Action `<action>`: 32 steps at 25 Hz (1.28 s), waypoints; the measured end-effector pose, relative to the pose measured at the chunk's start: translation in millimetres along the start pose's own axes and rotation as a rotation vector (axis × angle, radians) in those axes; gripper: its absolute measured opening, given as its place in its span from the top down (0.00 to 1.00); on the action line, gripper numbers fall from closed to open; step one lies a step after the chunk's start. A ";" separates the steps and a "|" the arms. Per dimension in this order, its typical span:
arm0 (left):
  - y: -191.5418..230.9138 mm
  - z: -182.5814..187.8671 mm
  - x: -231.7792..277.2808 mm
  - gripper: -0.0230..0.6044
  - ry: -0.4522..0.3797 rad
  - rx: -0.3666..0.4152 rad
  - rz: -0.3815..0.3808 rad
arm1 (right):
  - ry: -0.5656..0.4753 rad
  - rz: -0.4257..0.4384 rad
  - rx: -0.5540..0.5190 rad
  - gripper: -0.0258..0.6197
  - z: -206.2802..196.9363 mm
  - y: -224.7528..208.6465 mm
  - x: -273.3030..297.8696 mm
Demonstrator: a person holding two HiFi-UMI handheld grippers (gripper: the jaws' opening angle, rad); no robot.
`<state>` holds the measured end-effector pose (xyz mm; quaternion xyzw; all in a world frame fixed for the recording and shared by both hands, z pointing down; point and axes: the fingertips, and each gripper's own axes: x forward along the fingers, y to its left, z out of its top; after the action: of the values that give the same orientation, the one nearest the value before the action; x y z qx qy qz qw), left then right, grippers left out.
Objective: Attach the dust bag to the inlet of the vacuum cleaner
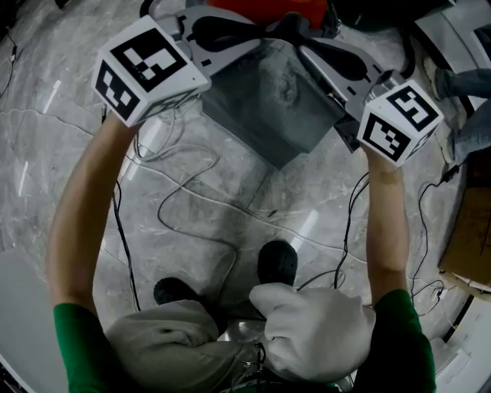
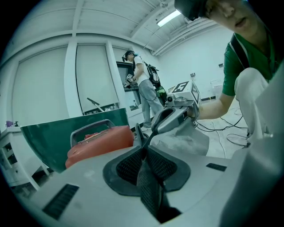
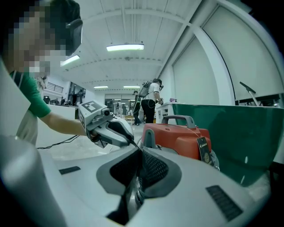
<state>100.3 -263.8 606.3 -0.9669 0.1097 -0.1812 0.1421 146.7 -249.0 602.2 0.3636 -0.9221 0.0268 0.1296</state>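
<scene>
A grey dust bag hangs between my two grippers, above the marble floor. My left gripper and my right gripper face each other, and each is shut on the bag's thin top edge. In the left gripper view, the left gripper pinches that dark edge, and the bag hangs under the right gripper opposite. The right gripper view shows the right gripper clamped the same way, facing the left gripper. The red vacuum cleaner stands just beyond the bag. Its inlet is hidden.
Black cables trail over the floor around the person's feet. A green board stands behind the vacuum. Cardboard lies at the right. Another person stands in the background.
</scene>
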 end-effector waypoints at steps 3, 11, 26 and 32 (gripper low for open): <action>3.4 1.4 4.6 0.89 0.000 -0.005 0.013 | -0.001 -0.002 0.010 0.92 0.6 -6.2 -0.3; 1.0 2.1 7.0 0.89 -0.020 0.022 0.042 | -0.026 -0.001 0.022 0.91 -1.7 -7.2 -3.0; -7.7 18.6 -47.6 0.89 -0.090 0.003 0.098 | -0.076 -0.146 -0.035 0.90 35.0 20.4 -44.6; -28.7 22.5 -76.9 0.89 -0.093 0.013 0.117 | -0.080 -0.240 -0.135 0.91 43.9 42.0 -47.4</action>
<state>43.5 -211.3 570.7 -0.9653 0.1579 -0.1281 0.1636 141.9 -193.1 549.4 0.4625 -0.8761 -0.0657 0.1192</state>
